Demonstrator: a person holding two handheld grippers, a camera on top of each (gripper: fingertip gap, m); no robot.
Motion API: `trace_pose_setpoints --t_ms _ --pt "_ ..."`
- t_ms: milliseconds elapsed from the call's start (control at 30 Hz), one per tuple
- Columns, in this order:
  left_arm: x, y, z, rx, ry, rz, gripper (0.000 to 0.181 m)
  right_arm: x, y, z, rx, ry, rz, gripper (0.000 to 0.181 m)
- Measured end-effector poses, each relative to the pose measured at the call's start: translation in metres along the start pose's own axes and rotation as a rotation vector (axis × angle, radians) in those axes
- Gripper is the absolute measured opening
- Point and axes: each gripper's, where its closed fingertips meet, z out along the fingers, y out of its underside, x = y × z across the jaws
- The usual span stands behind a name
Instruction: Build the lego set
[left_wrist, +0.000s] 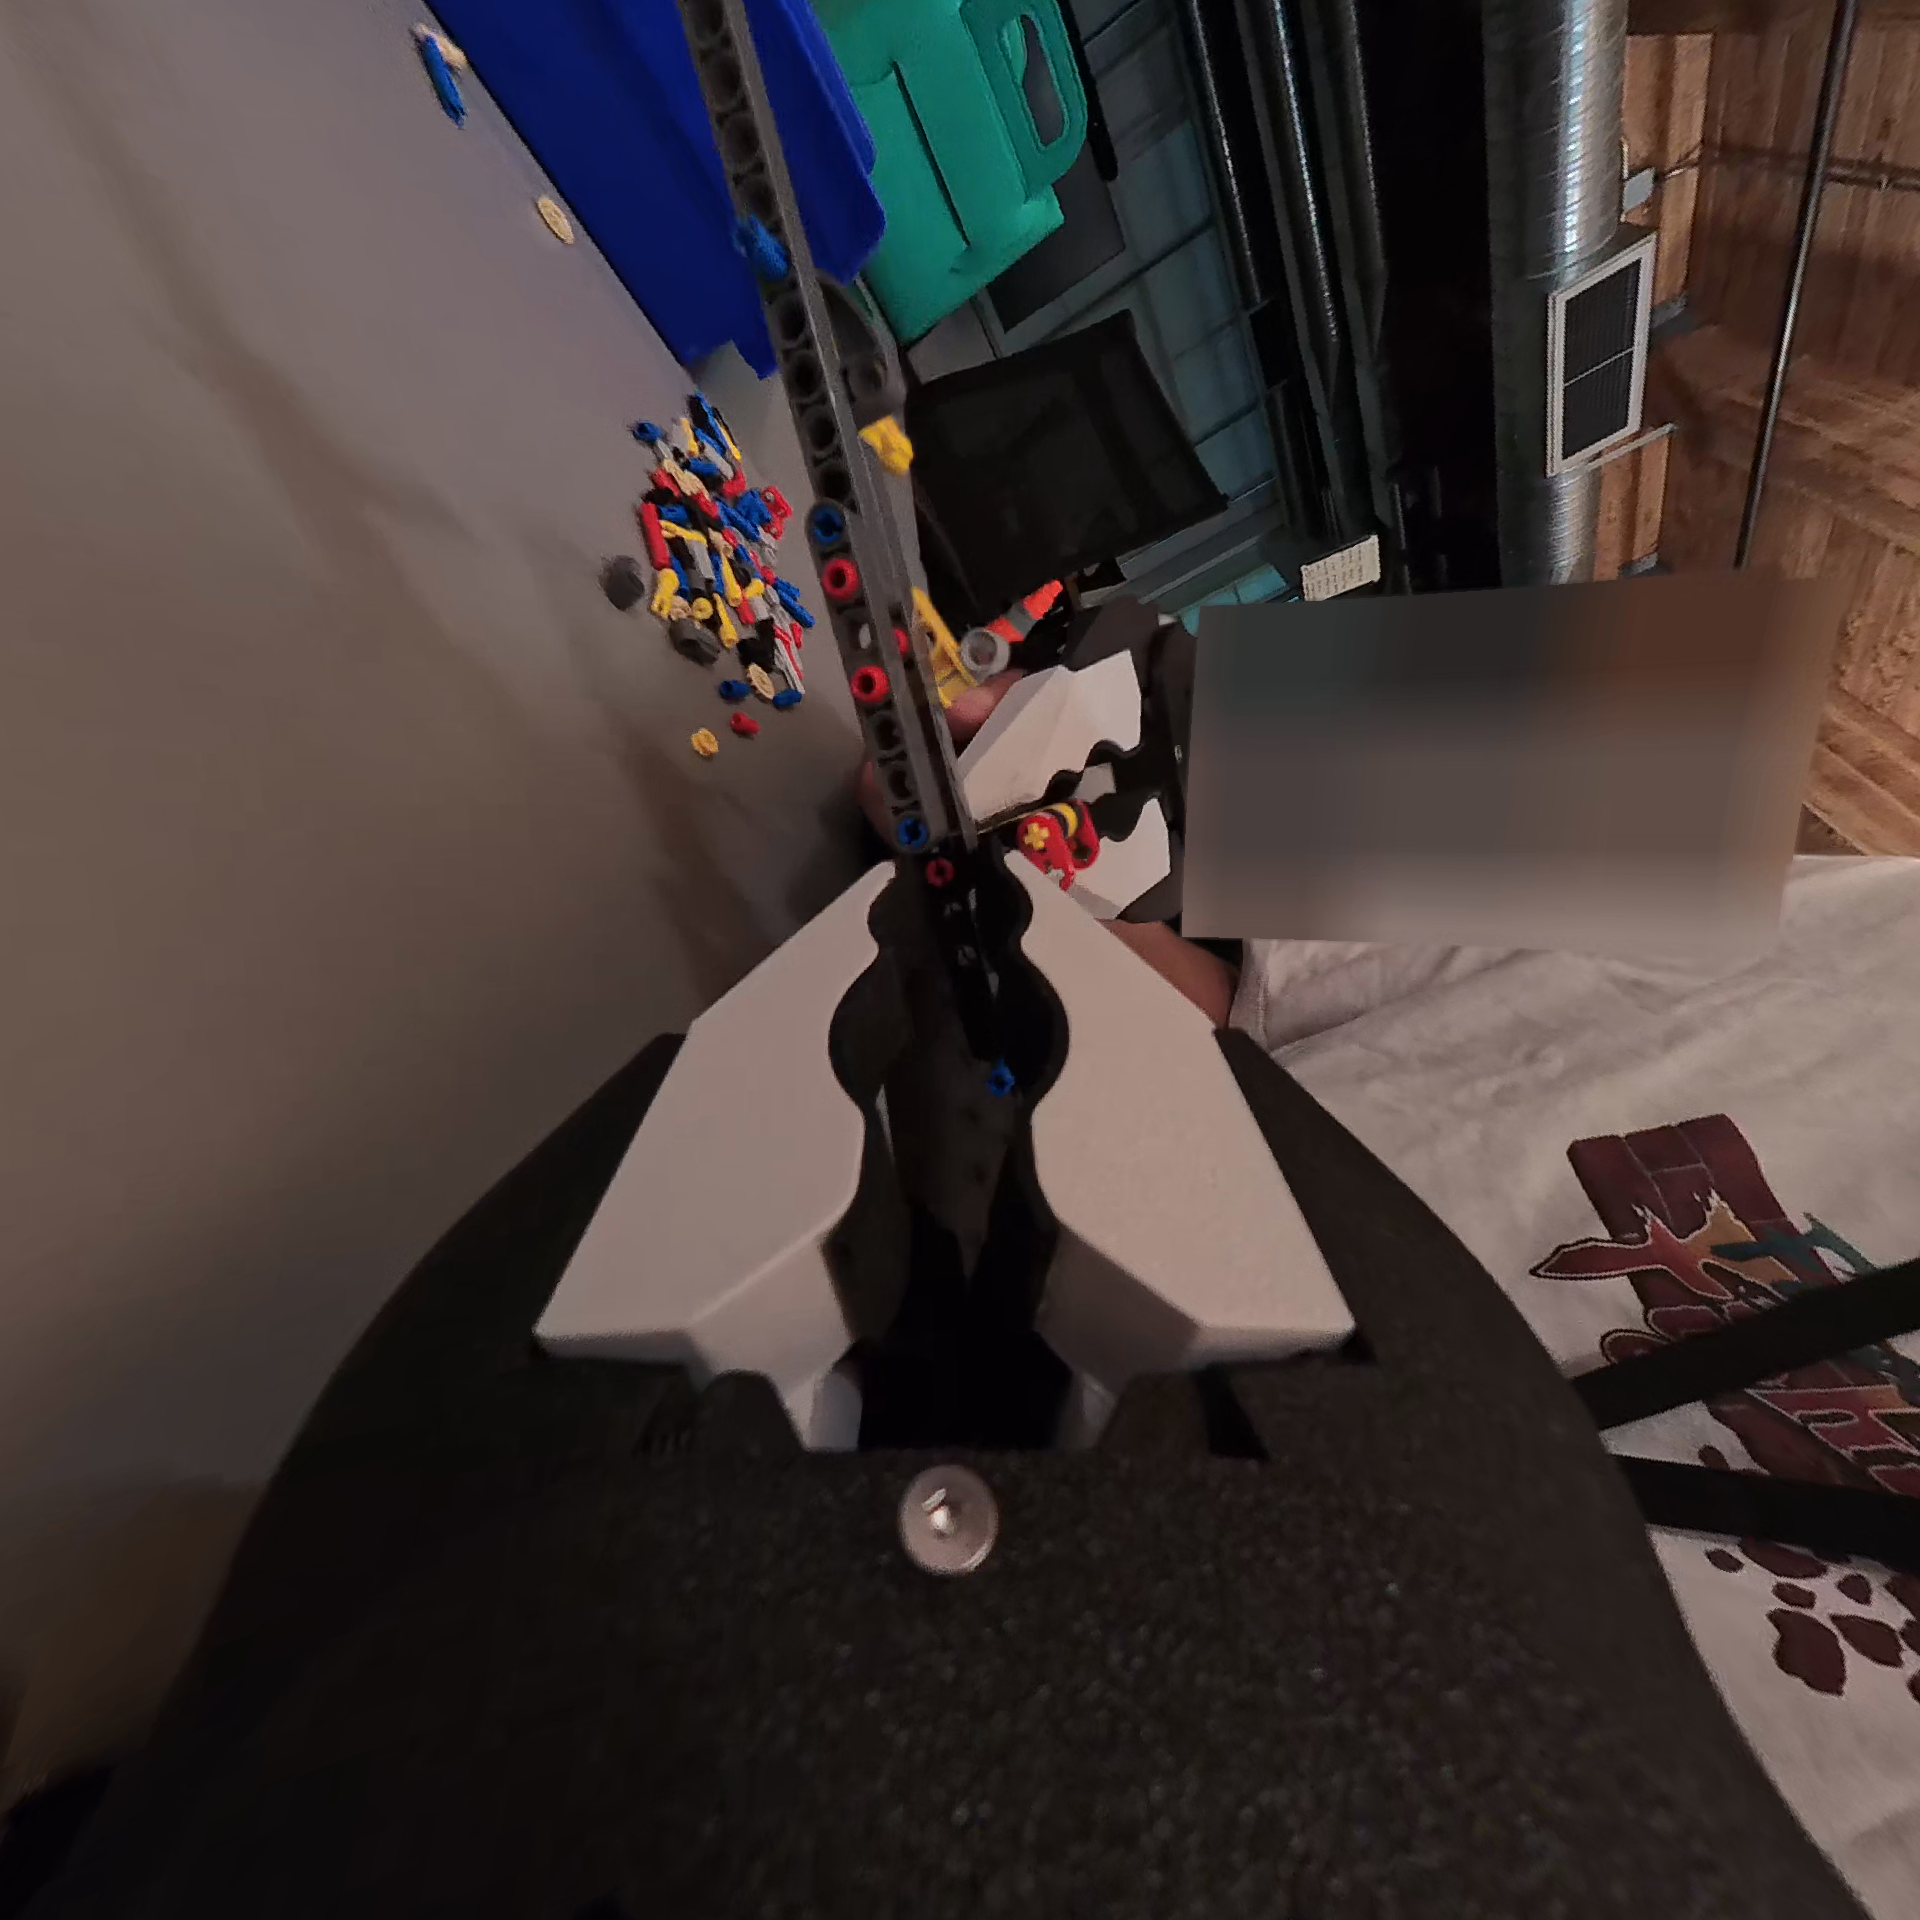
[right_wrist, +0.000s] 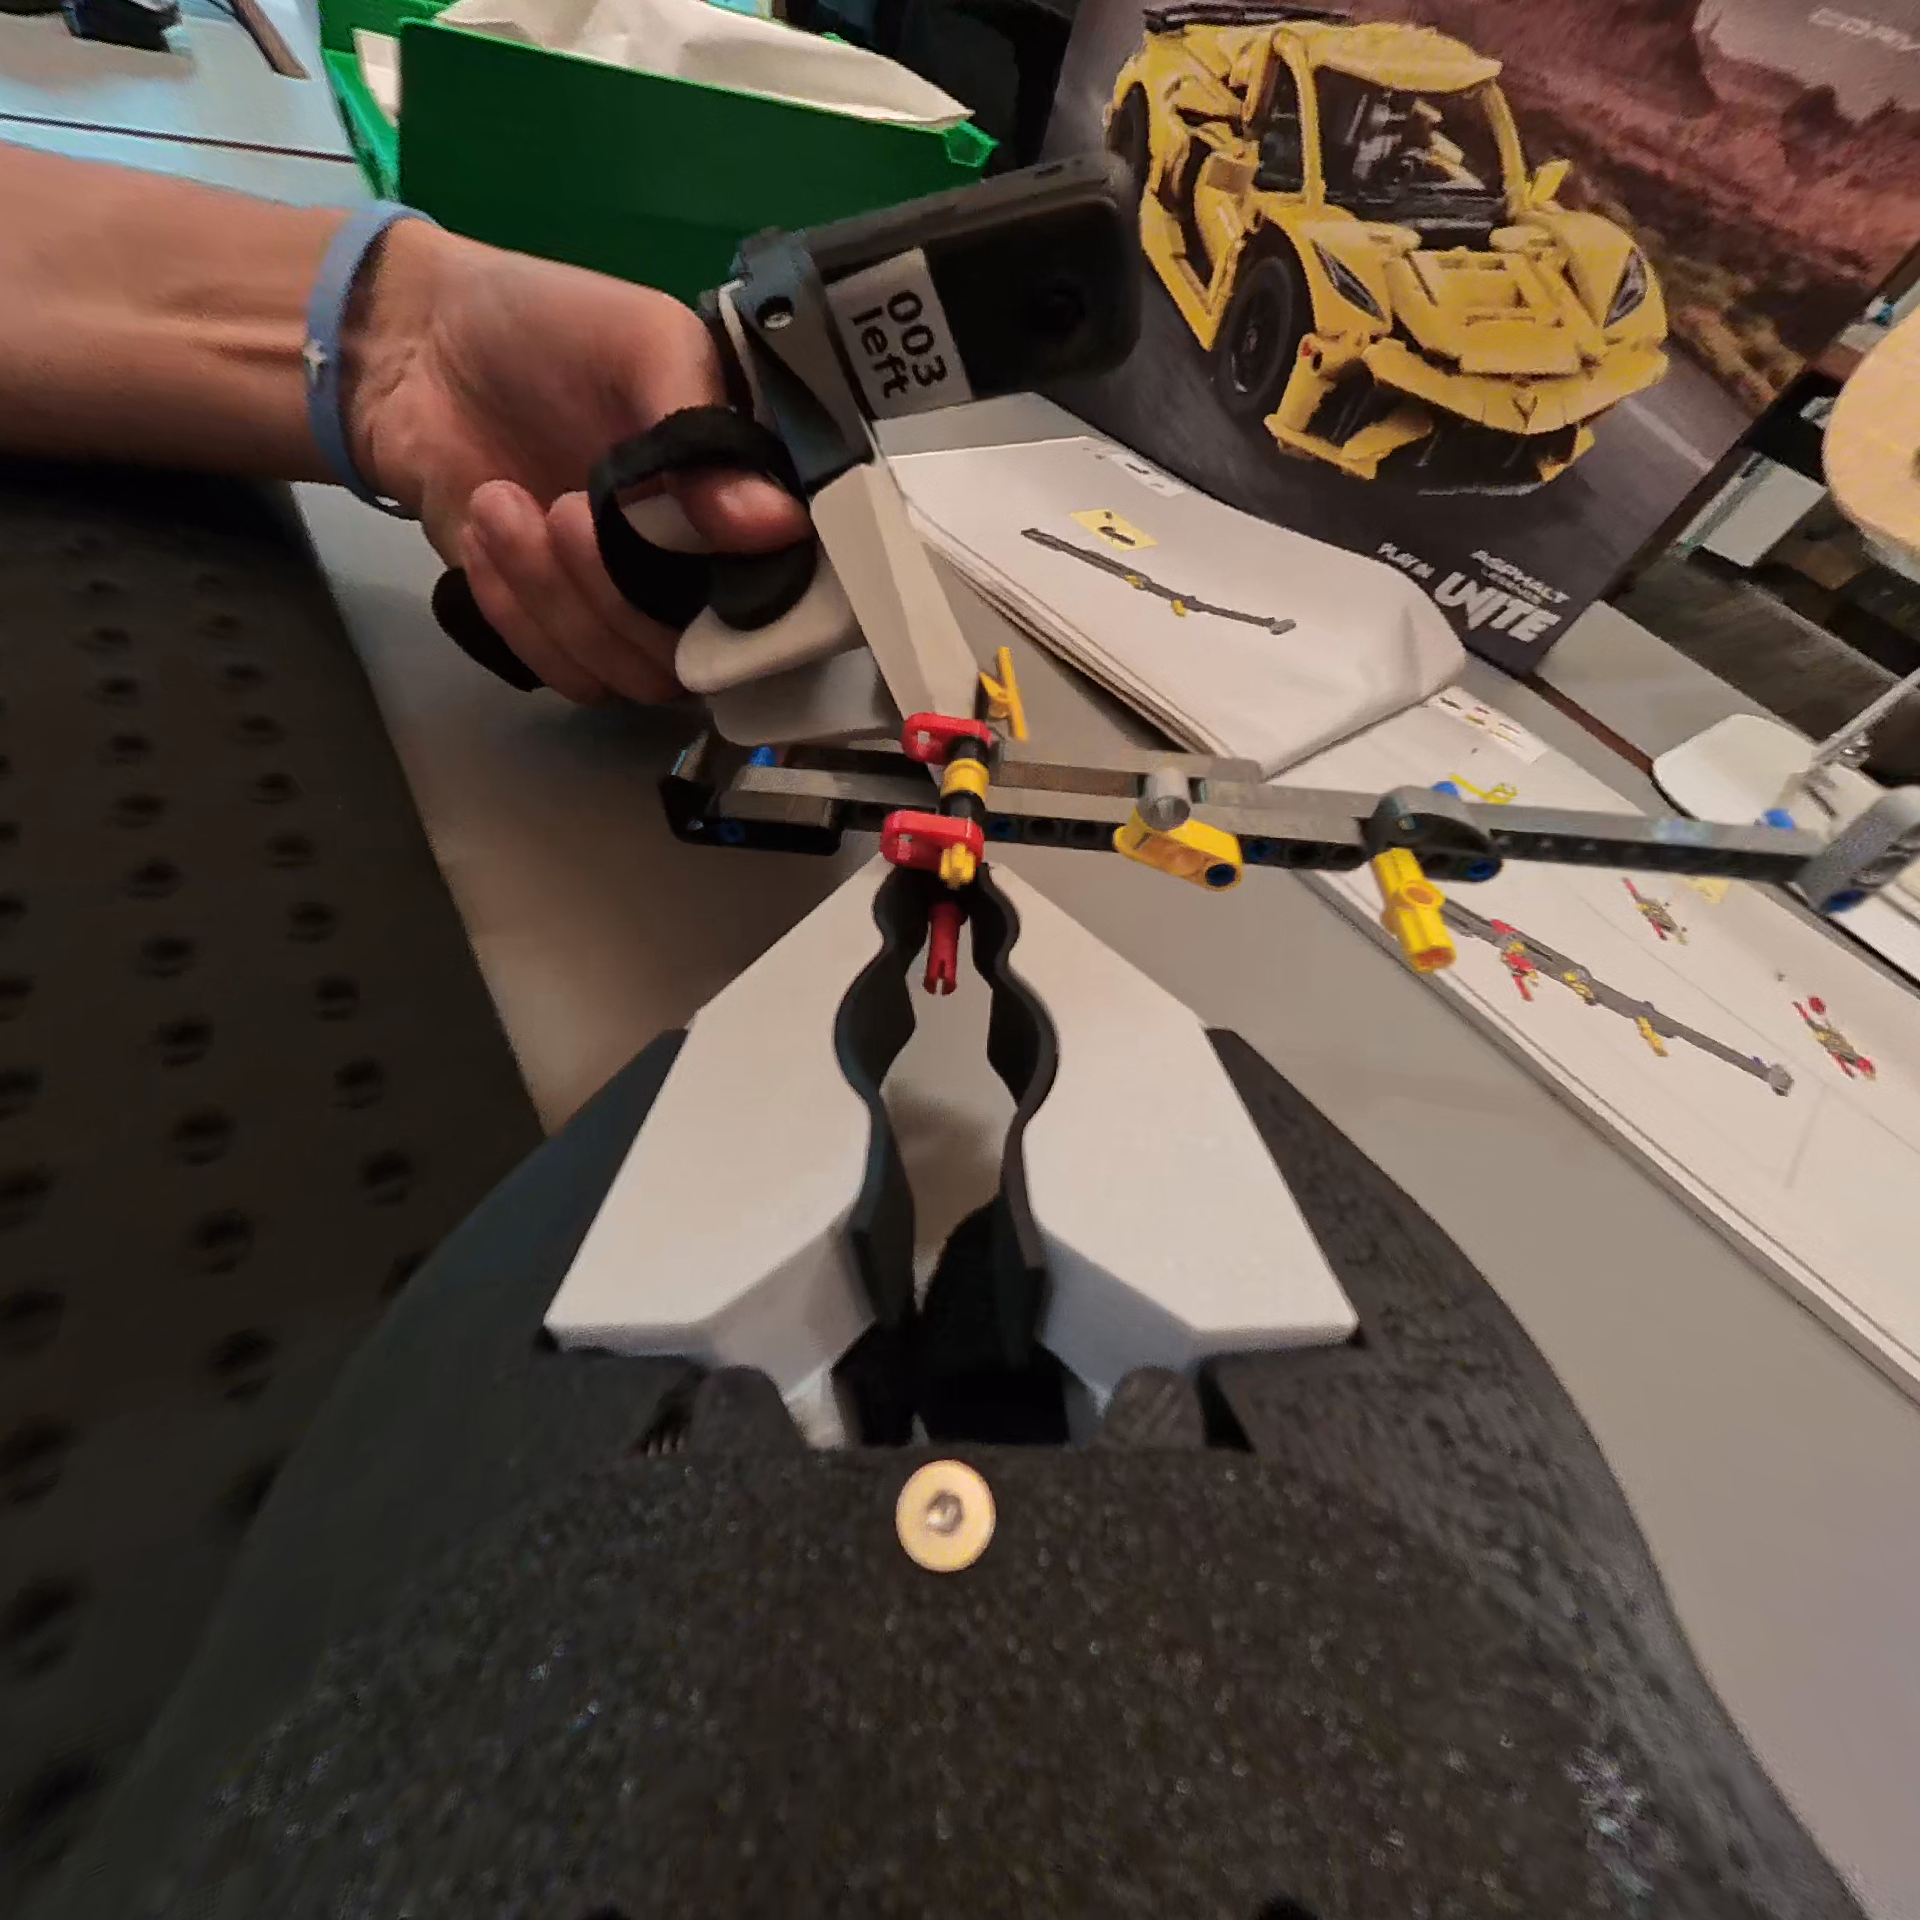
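Note:
A long grey and black beam assembly (right_wrist: 1060, 802) carries red, yellow and blue connectors. My left gripper (left_wrist: 940, 883) is shut on one end of it, and the beam (left_wrist: 831, 468) runs away from the camera. In the right wrist view the left gripper (right_wrist: 914, 727) and the hand holding it are at the left. My right gripper (right_wrist: 945, 883) is shut on a small red pin (right_wrist: 943, 951), right under a red connector (right_wrist: 920, 836) on the beam. In the left wrist view the right gripper (left_wrist: 1039, 821) touches the beam from the right, by the red and yellow connector (left_wrist: 1060, 836).
A pile of small loose pieces (left_wrist: 717, 571) lies on the grey table, with a blue bin (left_wrist: 665, 135) and a teal bin (left_wrist: 956, 156) beyond. An open instruction booklet (right_wrist: 1195, 592), the set's box (right_wrist: 1403, 260), a green bin (right_wrist: 644, 156) and a black perforated mat (right_wrist: 156, 831) surround the work. Less than 4 cm separates the two grippers' tips.

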Motion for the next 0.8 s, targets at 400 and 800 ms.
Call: trace_pose_setpoints --t_ms 400,800 --pt "-0.038 -0.031 -0.048 0.021 -0.484 0.415 0.031 0.039 0.036 0.029 -0.283 0.259 0.225 0.007" --pt "-0.070 0.000 -0.037 -0.251 -0.707 0.629 0.034 0.027 0.043 0.050 -0.367 0.210 0.412 0.007"
